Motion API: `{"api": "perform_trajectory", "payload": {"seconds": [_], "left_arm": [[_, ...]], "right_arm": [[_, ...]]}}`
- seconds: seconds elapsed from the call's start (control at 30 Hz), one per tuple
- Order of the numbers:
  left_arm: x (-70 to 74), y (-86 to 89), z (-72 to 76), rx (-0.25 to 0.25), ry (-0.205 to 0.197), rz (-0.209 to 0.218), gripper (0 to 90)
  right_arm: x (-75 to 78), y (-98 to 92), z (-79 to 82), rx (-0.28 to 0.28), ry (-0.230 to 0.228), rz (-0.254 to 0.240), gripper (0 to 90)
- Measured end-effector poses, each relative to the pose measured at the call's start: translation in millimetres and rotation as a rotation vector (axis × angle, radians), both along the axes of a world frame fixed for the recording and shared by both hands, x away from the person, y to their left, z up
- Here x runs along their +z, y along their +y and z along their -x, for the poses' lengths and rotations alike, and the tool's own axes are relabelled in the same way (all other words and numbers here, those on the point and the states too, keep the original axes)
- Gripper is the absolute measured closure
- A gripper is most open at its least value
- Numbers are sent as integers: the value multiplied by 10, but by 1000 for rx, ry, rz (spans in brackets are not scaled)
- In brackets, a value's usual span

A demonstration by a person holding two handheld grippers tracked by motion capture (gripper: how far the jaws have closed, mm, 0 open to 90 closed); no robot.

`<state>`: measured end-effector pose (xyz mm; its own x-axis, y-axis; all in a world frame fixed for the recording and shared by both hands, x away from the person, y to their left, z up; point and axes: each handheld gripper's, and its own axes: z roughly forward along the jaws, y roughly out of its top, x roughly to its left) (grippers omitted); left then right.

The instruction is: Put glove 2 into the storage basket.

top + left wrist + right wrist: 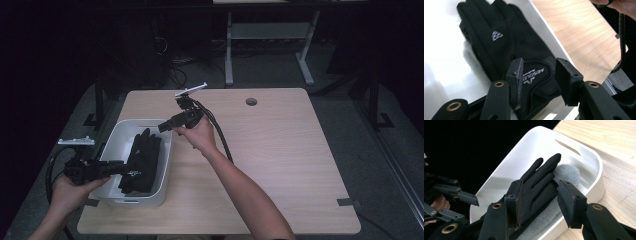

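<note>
At the light wooden worktop [280, 165], I hold a gripper in each hand over a white tub [116, 142] that stands near the worktop's left edge. A black glove [142, 160] lies inside the tub, fingers pointing toward the far end, on top of something grey and fleecy [567, 173] that shows beside it in the right gripper view. My left gripper [117, 168] reaches in level from the tub's near left corner, its jaws over the glove's cuff; in the left gripper view the jaws stand apart with the cuff's white lettering [532, 75] seen between them, and the pads press on nothing. A small white emblem [496, 35] marks the back of the glove farther up. My right gripper [167, 126] hangs at the tub's far right corner, pointed leftward across the rim, with my right hand [200, 134] behind it and its black cable [220, 135] trailing back over the worktop. Its jaws too are spread with nothing between the pads, and the glove's fingers lie in the tub beyond them. A slot handle [567, 147] is cut in the tub's far wall. A round hole [251, 101] sits in the worktop near its far edge.
</note>
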<state>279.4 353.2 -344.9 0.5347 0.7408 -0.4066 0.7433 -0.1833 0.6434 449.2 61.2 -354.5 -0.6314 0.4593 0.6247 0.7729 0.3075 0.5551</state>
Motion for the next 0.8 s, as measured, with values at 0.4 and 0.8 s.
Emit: {"api": "perform_trajectory", "payload": {"seconds": [0.4,0.8], "left_arm": [[101,-196,-39,-40,-30,13,563],[148,-403,-73,-73,-46,13,532]], "right_arm": [[109,-278,34,-19,-13,-41,514],[192,-542,67,-41,-29,-66,495]]}}
